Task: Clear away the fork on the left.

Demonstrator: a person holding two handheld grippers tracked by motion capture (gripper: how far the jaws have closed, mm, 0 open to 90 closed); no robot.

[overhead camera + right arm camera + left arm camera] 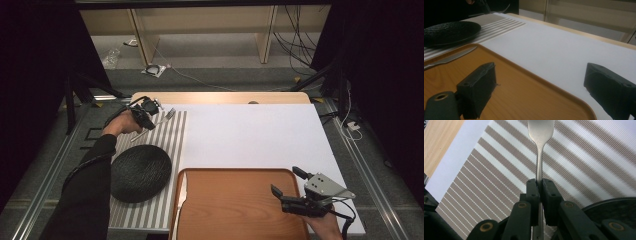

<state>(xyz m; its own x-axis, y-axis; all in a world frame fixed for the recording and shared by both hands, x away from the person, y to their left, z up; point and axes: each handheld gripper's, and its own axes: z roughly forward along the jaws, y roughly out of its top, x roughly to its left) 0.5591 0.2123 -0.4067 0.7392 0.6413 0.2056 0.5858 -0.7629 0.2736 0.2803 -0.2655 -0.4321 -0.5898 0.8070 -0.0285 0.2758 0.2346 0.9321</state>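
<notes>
Already the left gripper was clamped on the handle of a silver metal fork, lifted above the far end of the striped placemat, beyond the round black plate; setting it down remained. The left forearm reached far forward. The right gripper hovered, jaws apart, over the wooden tray, which held a knife.

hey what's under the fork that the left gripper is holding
The left gripper is shut on the fork by its handle, and the striped placemat lies beneath it. The black plate sits beside it, not under. The jaws hide the lower part of the handle.
</notes>
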